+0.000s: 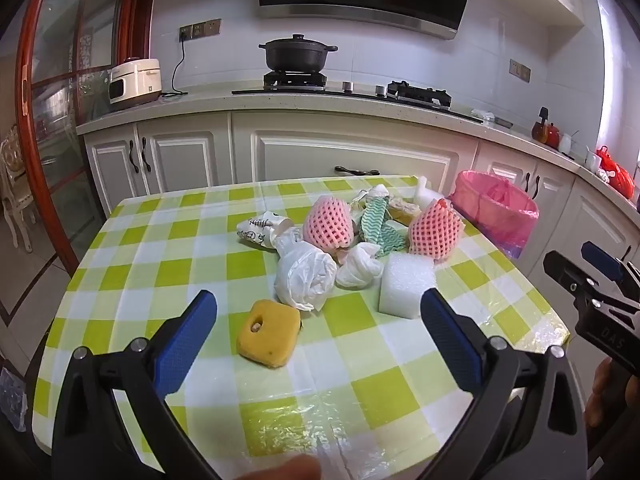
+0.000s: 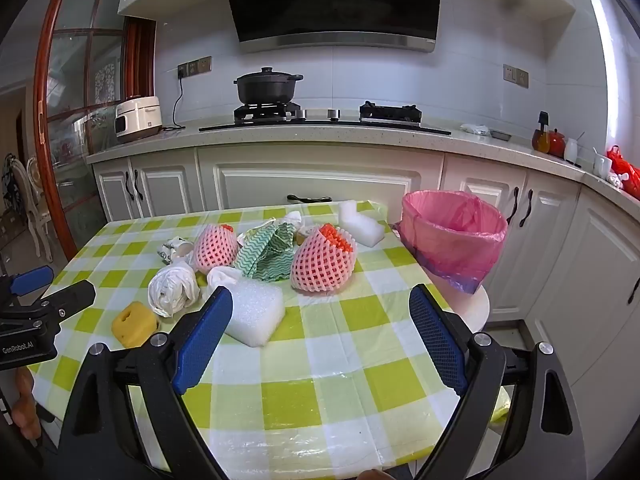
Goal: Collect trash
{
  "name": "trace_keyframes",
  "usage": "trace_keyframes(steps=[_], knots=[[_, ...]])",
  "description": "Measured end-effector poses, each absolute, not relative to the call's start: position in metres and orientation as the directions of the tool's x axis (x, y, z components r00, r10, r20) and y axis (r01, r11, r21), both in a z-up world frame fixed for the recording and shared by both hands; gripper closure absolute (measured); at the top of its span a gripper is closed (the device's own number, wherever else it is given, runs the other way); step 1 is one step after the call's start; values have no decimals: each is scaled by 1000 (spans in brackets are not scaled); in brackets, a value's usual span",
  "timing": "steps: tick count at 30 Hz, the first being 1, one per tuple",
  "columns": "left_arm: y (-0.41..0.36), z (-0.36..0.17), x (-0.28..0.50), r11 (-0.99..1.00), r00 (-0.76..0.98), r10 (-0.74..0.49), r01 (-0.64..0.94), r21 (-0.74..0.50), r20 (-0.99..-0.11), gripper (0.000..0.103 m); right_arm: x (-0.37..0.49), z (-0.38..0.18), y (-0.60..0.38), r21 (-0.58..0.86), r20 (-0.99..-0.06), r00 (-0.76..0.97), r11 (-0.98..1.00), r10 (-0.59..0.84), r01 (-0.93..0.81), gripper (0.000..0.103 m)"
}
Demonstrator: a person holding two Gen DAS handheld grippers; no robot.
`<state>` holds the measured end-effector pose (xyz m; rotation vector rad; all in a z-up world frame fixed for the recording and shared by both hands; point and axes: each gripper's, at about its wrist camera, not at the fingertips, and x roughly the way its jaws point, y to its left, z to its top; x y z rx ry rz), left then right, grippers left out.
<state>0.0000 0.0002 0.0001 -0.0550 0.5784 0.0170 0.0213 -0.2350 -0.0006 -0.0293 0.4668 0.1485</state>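
Checked tablecloth [image 1: 160, 264] with trash heaped toward its far right edge beside the pink-lined bin [image 2: 454, 240], near half bare beneath left gripper [image 1: 318, 304] and right gripper [image 2: 320, 300], both spread apart and empty.

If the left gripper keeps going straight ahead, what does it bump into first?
Probably the yellow sponge, lying on the table between the open left gripper's fingers. The crumpled white plastic bag sits just behind it. Depth is hard to judge.

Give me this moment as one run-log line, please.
left gripper open, empty | right gripper open, empty | trash pile on table | pink-lined bin waiting
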Motion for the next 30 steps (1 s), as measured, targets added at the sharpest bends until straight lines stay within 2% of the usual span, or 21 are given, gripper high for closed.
trace_keyframes(steps=[30], knots=[[0,0,0,998,837,-4,-30,-53,-547,4,21,-1,-236,11,-450,882,989,138,-150,19]])
